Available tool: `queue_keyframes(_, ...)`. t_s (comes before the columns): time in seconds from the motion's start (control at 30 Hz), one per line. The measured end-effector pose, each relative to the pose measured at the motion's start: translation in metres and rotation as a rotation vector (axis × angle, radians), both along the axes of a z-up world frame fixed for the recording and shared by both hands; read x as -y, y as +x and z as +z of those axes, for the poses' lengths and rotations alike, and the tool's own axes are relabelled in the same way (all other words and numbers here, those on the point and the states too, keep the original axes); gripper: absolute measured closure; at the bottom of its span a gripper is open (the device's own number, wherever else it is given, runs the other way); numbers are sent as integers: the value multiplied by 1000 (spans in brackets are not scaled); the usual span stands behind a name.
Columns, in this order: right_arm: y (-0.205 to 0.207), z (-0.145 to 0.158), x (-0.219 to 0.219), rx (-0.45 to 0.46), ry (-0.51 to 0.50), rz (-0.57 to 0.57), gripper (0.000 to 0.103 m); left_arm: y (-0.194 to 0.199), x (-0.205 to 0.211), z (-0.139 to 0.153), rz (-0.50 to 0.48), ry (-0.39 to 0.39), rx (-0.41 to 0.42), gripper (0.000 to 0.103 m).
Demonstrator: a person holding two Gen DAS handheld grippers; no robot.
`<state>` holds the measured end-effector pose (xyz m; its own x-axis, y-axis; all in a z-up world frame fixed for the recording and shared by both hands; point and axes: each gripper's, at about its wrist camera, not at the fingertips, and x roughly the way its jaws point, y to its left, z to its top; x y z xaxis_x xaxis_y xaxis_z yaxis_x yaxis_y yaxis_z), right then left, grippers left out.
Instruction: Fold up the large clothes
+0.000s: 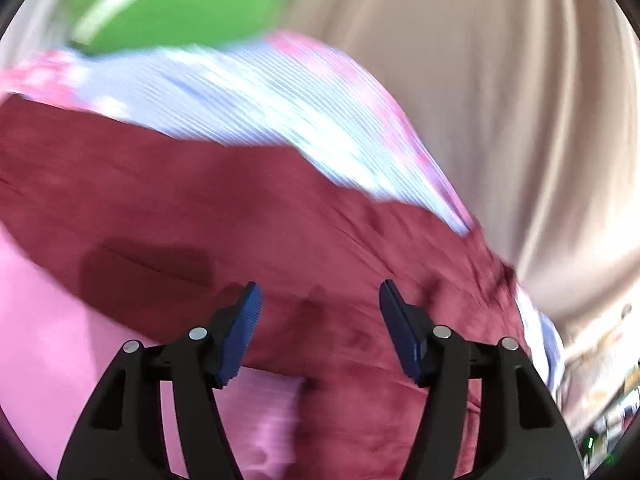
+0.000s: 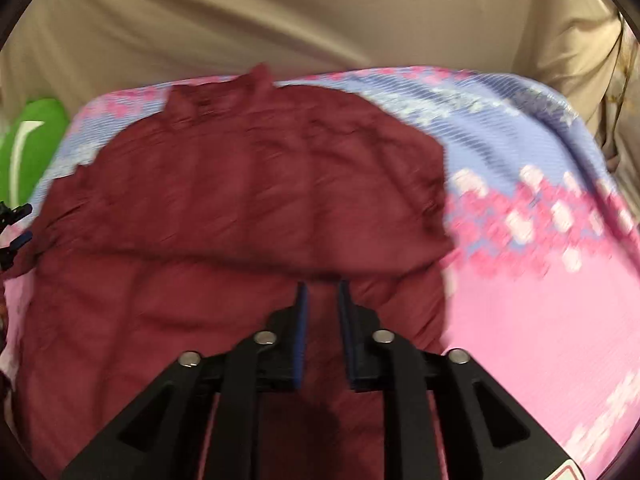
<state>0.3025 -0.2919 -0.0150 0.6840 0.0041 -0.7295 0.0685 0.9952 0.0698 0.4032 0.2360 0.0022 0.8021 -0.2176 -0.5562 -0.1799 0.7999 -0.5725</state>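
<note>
A large dark red garment point(image 2: 240, 200) lies spread on a pink and blue patterned bedspread point(image 2: 540, 280); its collar points to the far edge, and a fold crosses its middle. It also shows in the left wrist view point(image 1: 240, 220). My left gripper point(image 1: 320, 300) is open and empty just above the garment, near its edge. My right gripper point(image 2: 322, 292) hovers over the garment's near half, its jaws a narrow gap apart with nothing between them. The left gripper's tips show at the left edge of the right wrist view point(image 2: 16, 224).
A green cushion point(image 1: 172, 4) with a white stripe lies beyond the bedspread's corner; it also shows in the right wrist view point(image 2: 28, 144). A beige curtain point(image 2: 320, 20) hangs behind the bed. Both views are motion-blurred.
</note>
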Motion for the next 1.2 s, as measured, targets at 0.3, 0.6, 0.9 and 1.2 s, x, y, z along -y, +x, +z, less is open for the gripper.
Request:
queue_keyframes(0.3, -46, -29, -49, -43, -11, 35, 77, -65, -209, -29, 393, -131, -135, 44)
queue_keyframes(0.6, -62, -52, -57, -7, -12, 15, 66, -63, -253, -50, 386, -176, -119, 77)
queue_keyframes(0.9, -61, -53, -51, -2, 46, 17, 55, -47, -190, 35, 234, 1, 60, 102)
queue_keyframes(1.2, -62, -53, -51, 5, 62, 24, 51, -44, 33, 170, -212, 96, 349, 102)
